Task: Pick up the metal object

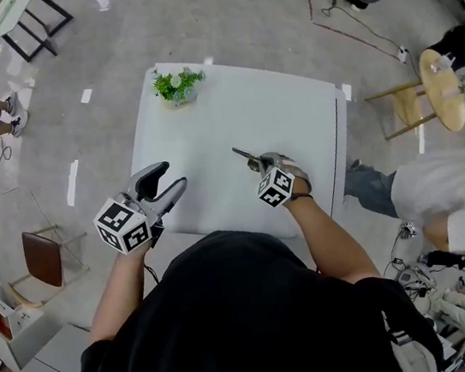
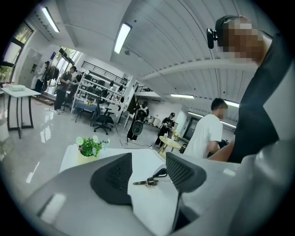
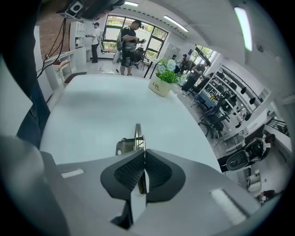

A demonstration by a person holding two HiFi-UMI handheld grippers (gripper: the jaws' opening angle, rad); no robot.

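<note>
While left gripper (image 1: 171, 178) hangs open well aside, right gripper (image 3: 144, 157) clamps the metal object (image 3: 137, 134), long axis pointing ahead past jaws.

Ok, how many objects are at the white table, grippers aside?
2. A potted plant stands near the table's far edge; the metal object is right of centre, clamped in the shut right gripper. Nothing else shows.

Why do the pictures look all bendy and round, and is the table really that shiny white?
Left gripper view: the wide lens bends the ceiling light and darkens the corners. Right gripper view: same bend, so the table edge curves. Head view: the table looks bright white under even light, with only faint shadows.
</note>
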